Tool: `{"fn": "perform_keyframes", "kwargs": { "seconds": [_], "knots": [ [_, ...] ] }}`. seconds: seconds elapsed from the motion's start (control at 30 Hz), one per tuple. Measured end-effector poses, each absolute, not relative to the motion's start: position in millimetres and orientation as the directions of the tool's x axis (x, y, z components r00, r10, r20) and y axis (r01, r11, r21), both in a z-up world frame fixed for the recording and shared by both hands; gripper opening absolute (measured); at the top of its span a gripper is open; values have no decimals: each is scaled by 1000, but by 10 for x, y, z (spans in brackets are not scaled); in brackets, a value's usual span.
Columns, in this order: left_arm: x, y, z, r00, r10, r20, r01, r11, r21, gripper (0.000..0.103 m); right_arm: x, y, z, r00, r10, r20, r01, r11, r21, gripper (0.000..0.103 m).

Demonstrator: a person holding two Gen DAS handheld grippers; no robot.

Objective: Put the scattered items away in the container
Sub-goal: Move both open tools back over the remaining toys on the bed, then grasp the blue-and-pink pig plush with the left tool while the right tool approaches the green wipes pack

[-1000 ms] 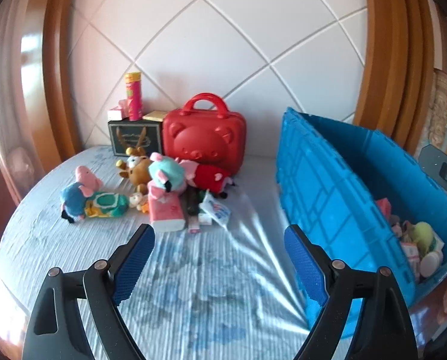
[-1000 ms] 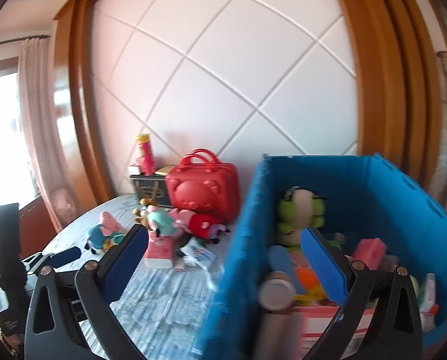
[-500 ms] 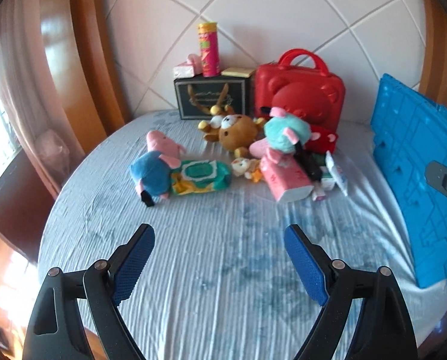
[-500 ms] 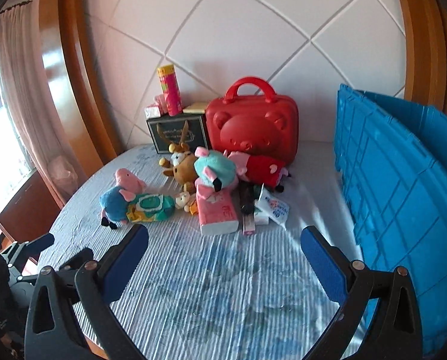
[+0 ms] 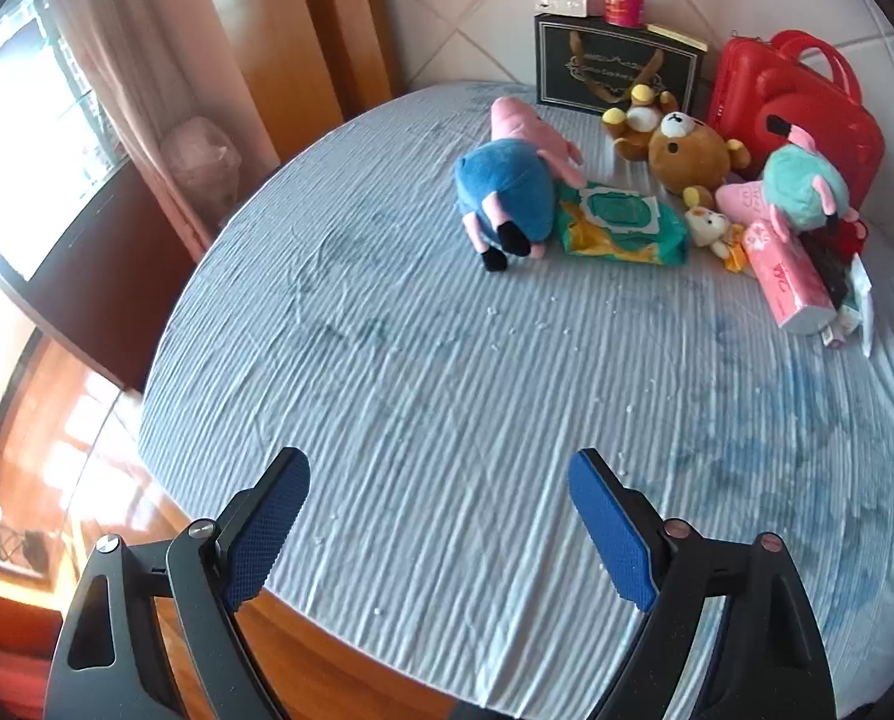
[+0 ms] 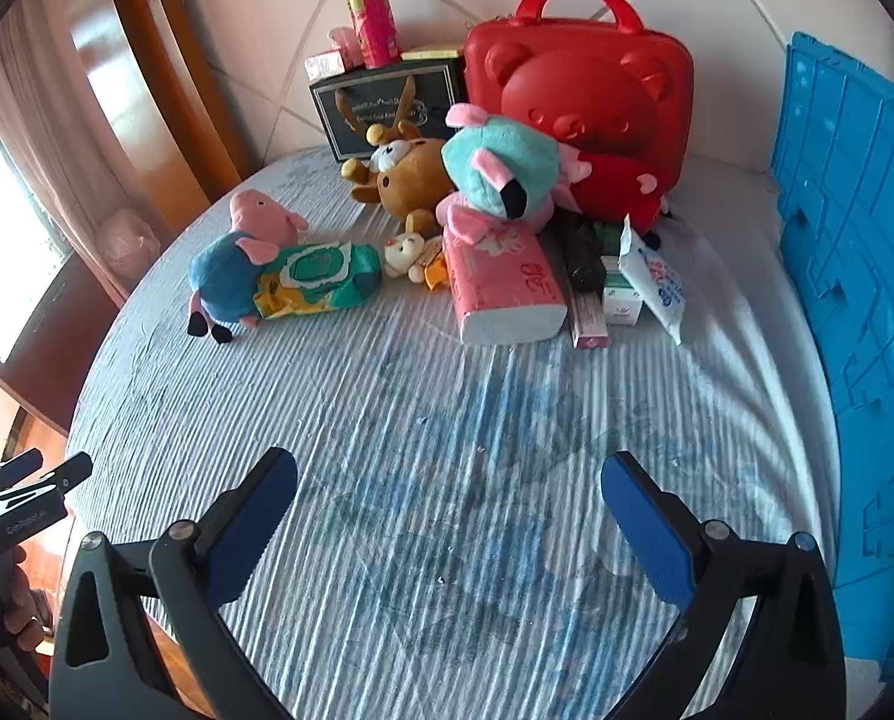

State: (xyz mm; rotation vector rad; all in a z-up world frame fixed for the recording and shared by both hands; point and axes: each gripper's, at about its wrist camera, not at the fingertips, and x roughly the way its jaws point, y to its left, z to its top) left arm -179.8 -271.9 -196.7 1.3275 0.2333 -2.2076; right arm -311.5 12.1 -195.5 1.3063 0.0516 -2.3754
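Left gripper (image 5: 438, 468): jaws apart, nothing between them, over bare tablecloth (image 5: 423, 372).
Right gripper (image 6: 450, 471): jaws apart, empty.
Toys (image 6: 498, 171): heaped beside the blue crate (image 6: 855, 252).

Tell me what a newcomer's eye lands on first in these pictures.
The glossy red bear-faced case stands against the back wall, the brightest thing in view. In front of it a heap of plush toys sprawls on the striped tablecloth, topped by a teal flamingo plush. The blue crate fills the right edge.
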Motion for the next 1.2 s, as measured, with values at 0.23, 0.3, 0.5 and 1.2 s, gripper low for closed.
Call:
{"fn": "perform_keyframes", "kwargs": {
  "seconds": [0.23,0.3,0.5,1.2],
  "knots": [
    [-1997,-3099,-1943,-387,-347,-854,514,-850,113,89,-3201,-303,-1956,-451,-337,-827,396,-905,153,103],
    [-2159,-3264,-1938,-409,-330,-851,484,-869,105,89,-3238,-458,-1944,-458,-332,-825,382,-911,154,103],
    [-2943,-3698,-1950,-473,-253,-844,346,-934,86,89,-3509,-1014,-2015,-474,-299,-828,308,-937,162,103],
    [-4626,-3880,-3056,-348,-60,-935,162,-987,3,84,-5058,-2012,-3088,-369,-168,-914,185,-977,105,103]
  ]
}}
